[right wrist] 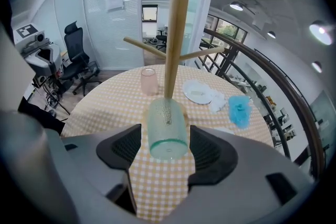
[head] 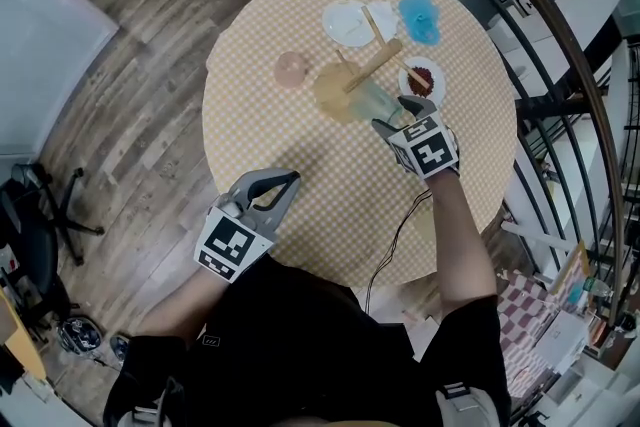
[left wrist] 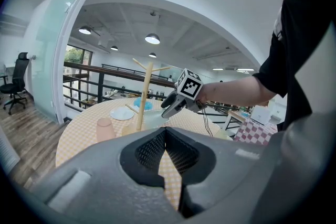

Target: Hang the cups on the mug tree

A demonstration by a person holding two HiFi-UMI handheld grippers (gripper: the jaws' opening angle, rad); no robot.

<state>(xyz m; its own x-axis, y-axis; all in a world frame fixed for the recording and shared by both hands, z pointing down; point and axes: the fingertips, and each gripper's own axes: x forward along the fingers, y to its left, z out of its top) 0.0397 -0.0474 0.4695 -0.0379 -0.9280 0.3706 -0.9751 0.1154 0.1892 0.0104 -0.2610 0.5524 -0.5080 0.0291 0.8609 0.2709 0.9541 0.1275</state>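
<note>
The wooden mug tree point(head: 362, 73) stands on the round checked table point(head: 290, 145); it rises just beyond my right gripper point(right wrist: 165, 135) as the tree's pole point(right wrist: 176, 34). A pale green glass cup point(right wrist: 168, 131) lies tilted against the tree's foot, bottom toward the camera. It sits between the open right jaws with a thin gap on each side. The green cup point(head: 375, 103) and right gripper point(head: 398, 118) also show from above. A pink cup point(head: 292, 68) stands upside down left of the tree. My left gripper point(head: 287, 183) hovers shut and empty at the near table edge.
Behind the tree lie a white plate point(head: 349, 23), a blue cloth point(head: 421, 15) and a small bowl point(head: 423, 78) with dark red contents. A black cable point(head: 395, 240) hangs over the near edge. A railing point(head: 560, 45) curves past the table's right side.
</note>
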